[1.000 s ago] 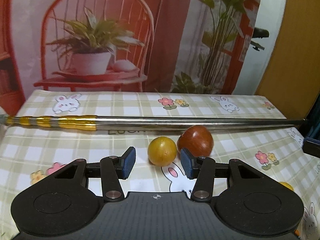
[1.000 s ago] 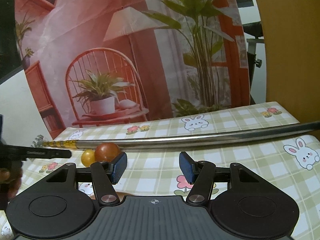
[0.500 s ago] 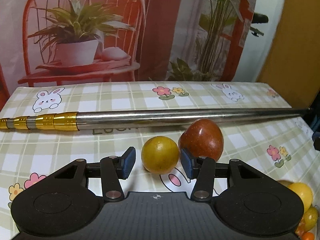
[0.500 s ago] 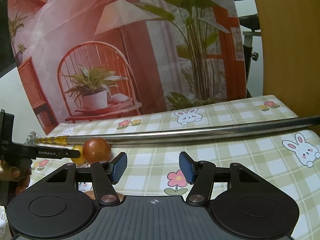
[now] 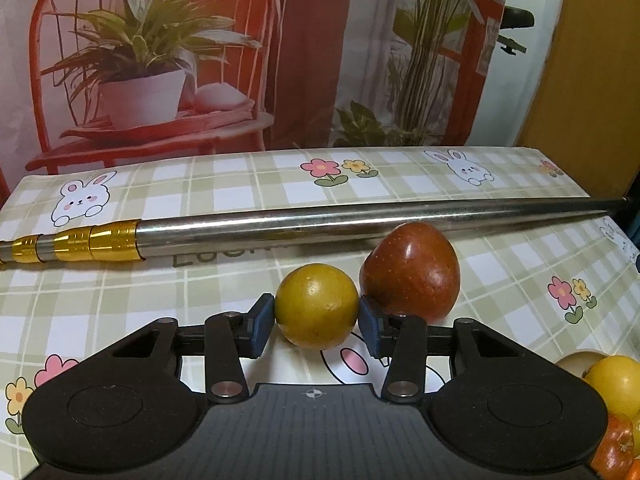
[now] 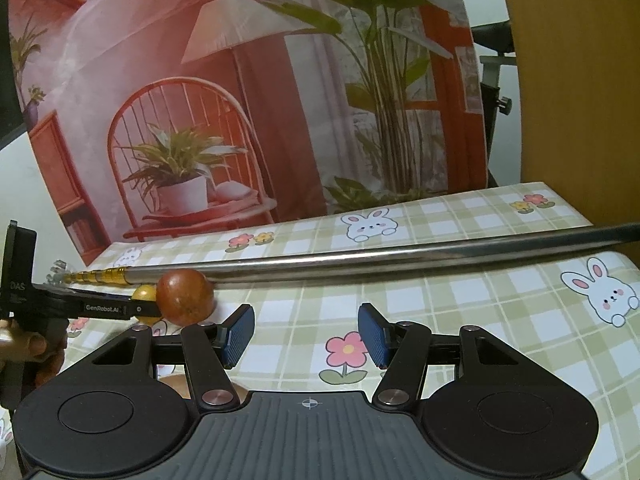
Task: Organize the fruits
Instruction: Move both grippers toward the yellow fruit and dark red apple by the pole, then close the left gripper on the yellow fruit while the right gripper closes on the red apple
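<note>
L claw point(image 5: 316, 322) sits clenched on the round yellow-green fruit point(image 5: 317, 311), blue pads point(image 5: 259, 325) touching both its sides; the fruit rests on the green-checked bunny-print tablecloth point(image 5: 224, 276). Its right pad is squeezed in beside the dark red apple point(image 5: 412, 270), which touches the yellow fruit and lies just in front of the long steel rod w/ gold-banded end point(image 5: 320, 226).

R claw point(image 6: 306, 334) hangs released, nothing betw its pads, over bare cloth.

Room: open cloth left of the yellow fruit and all across the R claw's side; the rod fences off the far strip of table. Table's far edge meets a printed chair-and-plant backdrop point(image 5: 160, 52).

L view only: a heap of yellow and orange fruit point(image 5: 616, 404) at the lower right corner, cut off by the frame, so no count. R view only: the L tool's black body and a hand point(image 6: 28, 346) gripping it.

Count: 1 rod, 1 apple, 1 yellow-green fruit, 2 claws.
</note>
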